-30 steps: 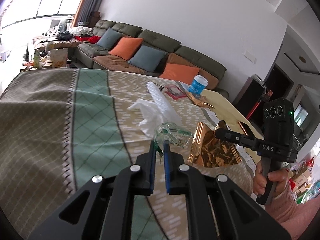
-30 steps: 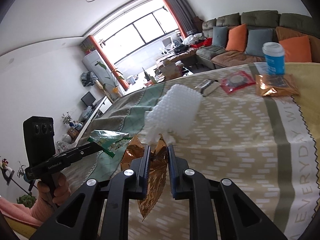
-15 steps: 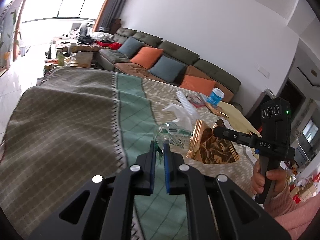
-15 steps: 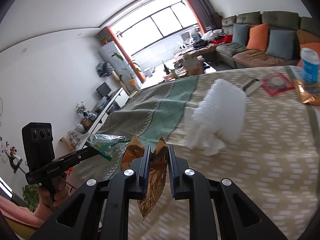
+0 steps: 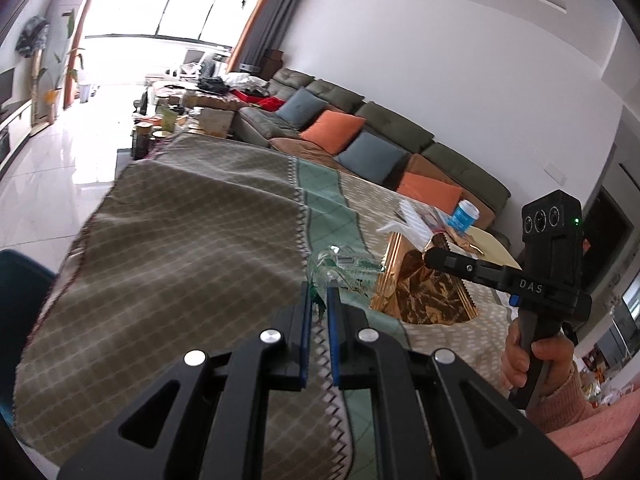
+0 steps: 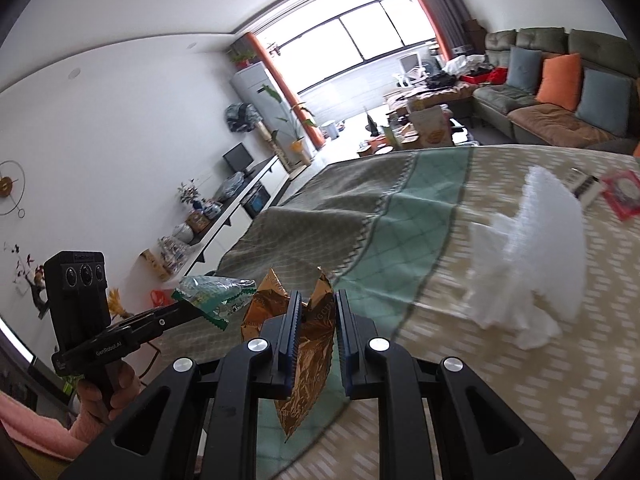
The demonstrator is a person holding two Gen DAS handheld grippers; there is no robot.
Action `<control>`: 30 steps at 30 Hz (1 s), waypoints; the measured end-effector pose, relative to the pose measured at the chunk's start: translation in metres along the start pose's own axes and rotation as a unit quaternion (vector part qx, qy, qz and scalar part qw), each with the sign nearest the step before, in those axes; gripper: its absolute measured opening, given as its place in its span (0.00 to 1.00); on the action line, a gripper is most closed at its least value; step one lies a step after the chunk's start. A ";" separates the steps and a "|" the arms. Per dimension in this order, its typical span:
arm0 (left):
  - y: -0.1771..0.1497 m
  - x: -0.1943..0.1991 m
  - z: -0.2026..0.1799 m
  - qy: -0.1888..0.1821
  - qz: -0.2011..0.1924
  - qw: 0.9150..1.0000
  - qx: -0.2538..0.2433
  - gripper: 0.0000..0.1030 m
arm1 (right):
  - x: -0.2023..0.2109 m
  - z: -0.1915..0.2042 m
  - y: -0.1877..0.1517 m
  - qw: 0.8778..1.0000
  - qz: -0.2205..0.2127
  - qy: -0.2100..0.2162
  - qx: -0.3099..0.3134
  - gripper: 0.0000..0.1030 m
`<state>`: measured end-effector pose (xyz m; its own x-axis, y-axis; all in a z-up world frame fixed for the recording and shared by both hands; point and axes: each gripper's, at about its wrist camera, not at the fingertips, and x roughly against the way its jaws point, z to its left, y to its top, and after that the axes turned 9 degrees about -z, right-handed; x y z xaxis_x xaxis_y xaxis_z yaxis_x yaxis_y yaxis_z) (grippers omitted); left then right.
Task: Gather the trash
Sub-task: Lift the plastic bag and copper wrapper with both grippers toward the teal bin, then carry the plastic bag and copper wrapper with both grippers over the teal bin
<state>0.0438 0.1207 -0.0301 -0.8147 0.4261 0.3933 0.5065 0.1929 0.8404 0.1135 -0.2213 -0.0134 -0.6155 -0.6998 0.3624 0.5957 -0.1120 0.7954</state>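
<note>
My left gripper is shut on a clear green-printed plastic wrapper, held above the cloth-covered table. The same wrapper shows at the left gripper's tip in the right wrist view. My right gripper is shut on a crumpled gold foil bag, which hangs down between its fingers. That gold bag also shows beside the wrapper in the left wrist view. A white bubble-wrap sheet lies on the table to the right.
Farther along the table lie a red packet, a small box and a blue cup. A sofa with orange and blue cushions runs behind. A teal chair stands at the table's left corner.
Both grippers have swung sideways together with their wrappers still held. The view has turned toward the window end of the table, and the bubble wrap and cup have slid to the right.
</note>
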 end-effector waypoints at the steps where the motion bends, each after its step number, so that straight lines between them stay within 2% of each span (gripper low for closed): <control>1: 0.000 0.005 0.003 0.006 -0.003 1.000 0.002 0.09 | -0.005 0.005 0.001 1.000 0.003 0.006 0.005 0.16; 15: 0.000 0.061 0.048 0.083 -0.048 0.995 0.033 0.09 | -0.056 0.064 0.005 0.996 0.036 0.066 0.049 0.16; 30: -0.001 0.106 0.085 0.165 -0.077 0.982 0.055 0.09 | -0.110 0.117 -0.002 0.986 0.078 0.123 0.083 0.16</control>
<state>-0.0190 0.2404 -0.0211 -0.9221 0.0790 0.3789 0.3826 0.3342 0.8614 0.1197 -0.0613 0.0017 -0.3665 -0.8517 0.3746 0.5678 0.1142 0.8152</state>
